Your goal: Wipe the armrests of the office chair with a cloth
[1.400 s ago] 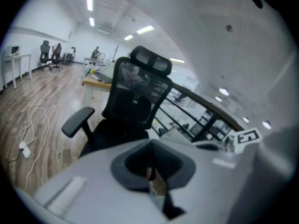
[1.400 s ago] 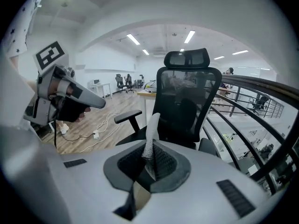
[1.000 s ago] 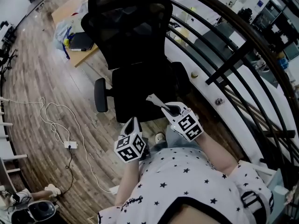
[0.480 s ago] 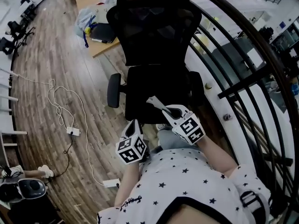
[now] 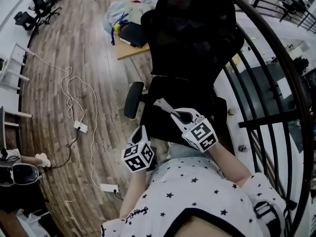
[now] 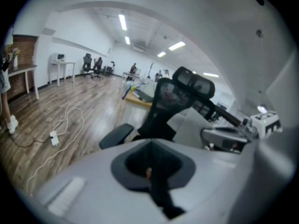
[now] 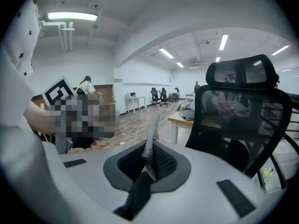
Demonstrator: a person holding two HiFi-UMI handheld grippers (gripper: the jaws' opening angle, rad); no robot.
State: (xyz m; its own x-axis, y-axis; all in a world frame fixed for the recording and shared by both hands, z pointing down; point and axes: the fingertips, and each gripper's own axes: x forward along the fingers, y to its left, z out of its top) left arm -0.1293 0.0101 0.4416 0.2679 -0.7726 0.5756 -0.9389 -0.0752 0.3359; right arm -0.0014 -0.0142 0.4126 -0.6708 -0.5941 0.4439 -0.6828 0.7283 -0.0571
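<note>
A black office chair (image 5: 190,43) stands on the wood floor (image 5: 54,58) just beside a dark railing (image 5: 276,58), with a tabletop (image 5: 129,52) behind it and a white cable (image 5: 74,95) looped to its left. Both claws are held low, close to the body, pointing at the seat. The right claw (image 5: 174,114) is clamped on a grey cloth (image 5: 162,105), apart from the left armrest (image 5: 133,99), while the left claw (image 5: 142,130) is closed on nothing.

Wood floor (image 5: 59,43), black railing (image 5: 269,118), ceiling striplights (image 7: 72,16)
</note>
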